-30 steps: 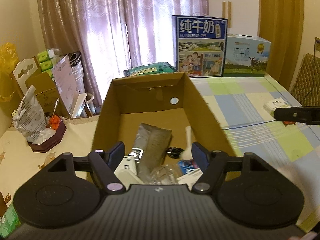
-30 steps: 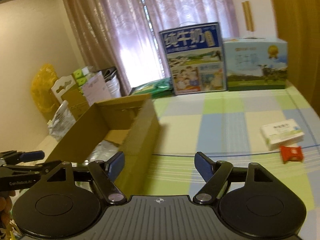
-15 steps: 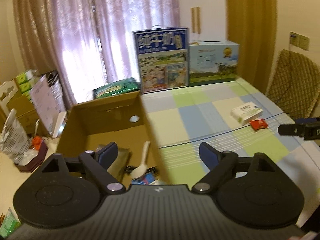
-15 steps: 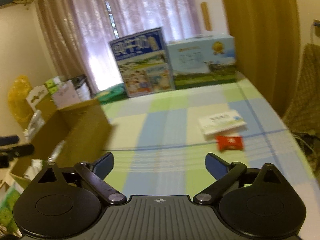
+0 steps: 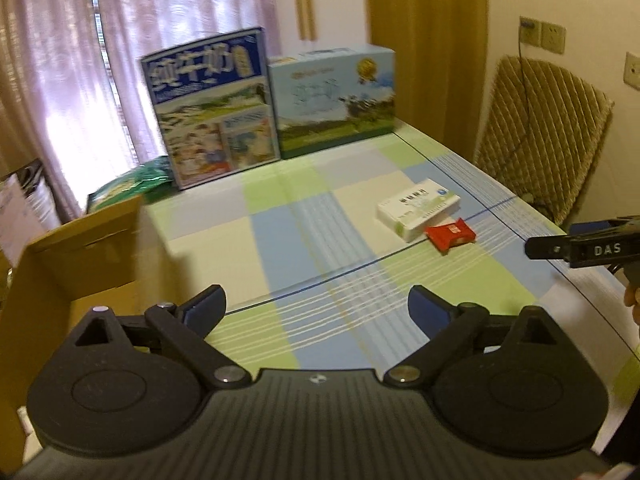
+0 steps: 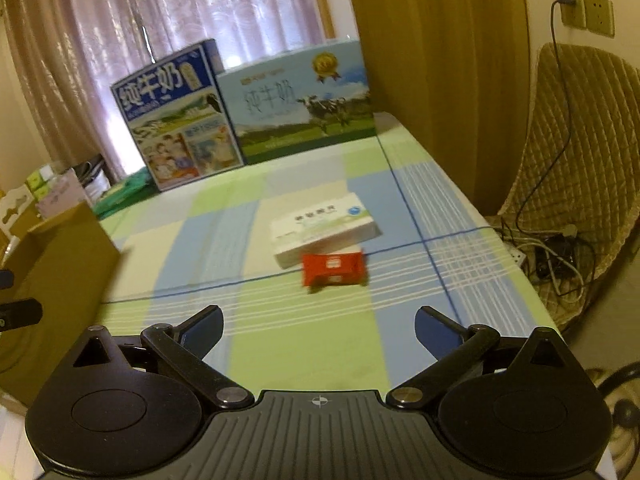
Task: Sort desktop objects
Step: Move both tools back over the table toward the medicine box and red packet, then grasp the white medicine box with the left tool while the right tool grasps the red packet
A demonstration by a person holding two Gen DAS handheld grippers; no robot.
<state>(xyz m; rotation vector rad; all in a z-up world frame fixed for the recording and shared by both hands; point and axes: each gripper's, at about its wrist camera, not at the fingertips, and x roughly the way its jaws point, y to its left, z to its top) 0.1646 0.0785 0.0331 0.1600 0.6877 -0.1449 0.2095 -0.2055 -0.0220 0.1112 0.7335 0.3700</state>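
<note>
A small red packet (image 6: 334, 273) lies on the checked tablecloth, touching the near side of a white and green box (image 6: 325, 229). My right gripper (image 6: 319, 332) is open and empty, a short way in front of the packet. In the left wrist view the same red packet (image 5: 451, 235) and white box (image 5: 419, 208) lie at the right. My left gripper (image 5: 316, 310) is open and empty over bare cloth, beside the brown cardboard box (image 5: 80, 260) at the left. The right gripper's tip (image 5: 576, 247) shows at the right edge.
Two large milk cartons (image 6: 180, 120) (image 6: 304, 104) stand at the table's far edge before the curtains. A green bag (image 5: 132, 184) lies beside them. A padded chair (image 6: 576, 168) with cables stands off the table's right edge. The cardboard box (image 6: 52, 280) is at the left.
Both grippers have swung right, away from the cardboard box. The red packet and white box have come to the middle of the right wrist view, much closer. Both stay open.
</note>
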